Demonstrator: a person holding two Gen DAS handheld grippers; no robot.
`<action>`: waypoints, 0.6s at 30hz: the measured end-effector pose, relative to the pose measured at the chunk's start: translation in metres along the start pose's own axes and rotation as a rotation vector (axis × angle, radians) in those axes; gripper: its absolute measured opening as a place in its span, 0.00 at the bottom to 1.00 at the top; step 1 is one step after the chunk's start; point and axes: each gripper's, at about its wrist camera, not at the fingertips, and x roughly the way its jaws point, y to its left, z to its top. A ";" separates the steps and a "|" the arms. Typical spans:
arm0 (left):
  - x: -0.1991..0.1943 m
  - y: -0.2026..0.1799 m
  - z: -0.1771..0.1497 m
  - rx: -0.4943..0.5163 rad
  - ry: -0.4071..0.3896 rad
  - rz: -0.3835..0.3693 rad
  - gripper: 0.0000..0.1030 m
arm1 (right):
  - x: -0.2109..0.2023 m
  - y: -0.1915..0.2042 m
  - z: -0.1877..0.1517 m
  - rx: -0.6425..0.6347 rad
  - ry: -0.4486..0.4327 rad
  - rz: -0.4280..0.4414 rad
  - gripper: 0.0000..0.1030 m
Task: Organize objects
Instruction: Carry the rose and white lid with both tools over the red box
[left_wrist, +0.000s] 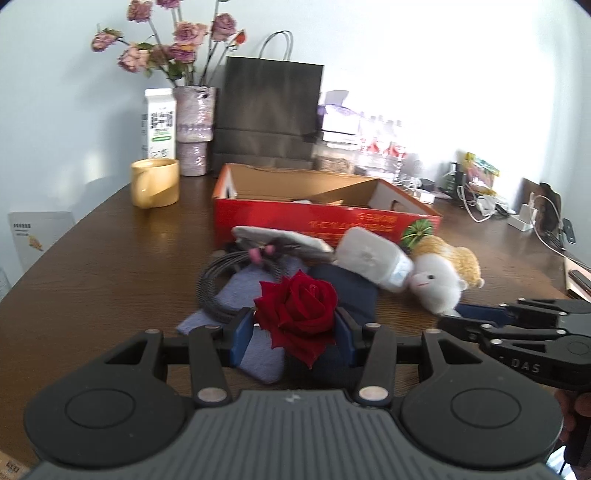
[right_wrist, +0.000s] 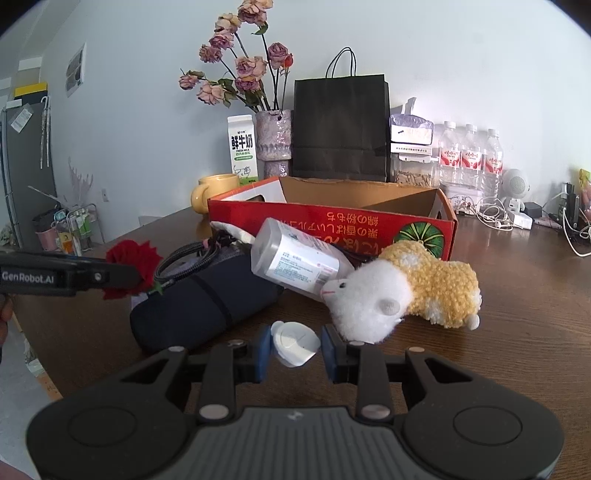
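Observation:
My left gripper (left_wrist: 293, 334) is shut on a red rose (left_wrist: 297, 312) and holds it above a pile of objects; the rose also shows in the right wrist view (right_wrist: 135, 264). My right gripper (right_wrist: 295, 349) is shut on a small white plastic piece (right_wrist: 294, 343), just above the table. In front lie a dark blue pouch (right_wrist: 207, 302), a coiled black cable (left_wrist: 218, 286), a white bottle on its side (right_wrist: 291, 258) and a white and yellow plush sheep (right_wrist: 402, 291). An open red cardboard box (right_wrist: 332, 221) stands behind them.
At the back stand a yellow mug (left_wrist: 155, 182), a milk carton (right_wrist: 242, 149), a vase of dried roses (right_wrist: 271, 138), a black paper bag (right_wrist: 341, 127) and water bottles (right_wrist: 469, 155). Chargers and cables (right_wrist: 517, 218) lie at the right.

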 end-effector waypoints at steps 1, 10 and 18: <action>0.001 -0.003 0.001 0.005 -0.003 -0.006 0.46 | 0.000 0.001 0.001 -0.002 -0.005 0.000 0.27; 0.009 -0.019 0.021 0.031 -0.067 -0.045 0.46 | 0.006 -0.002 0.022 -0.022 -0.055 -0.010 0.27; 0.026 -0.031 0.051 0.052 -0.132 -0.064 0.46 | 0.018 -0.012 0.057 -0.038 -0.128 -0.022 0.27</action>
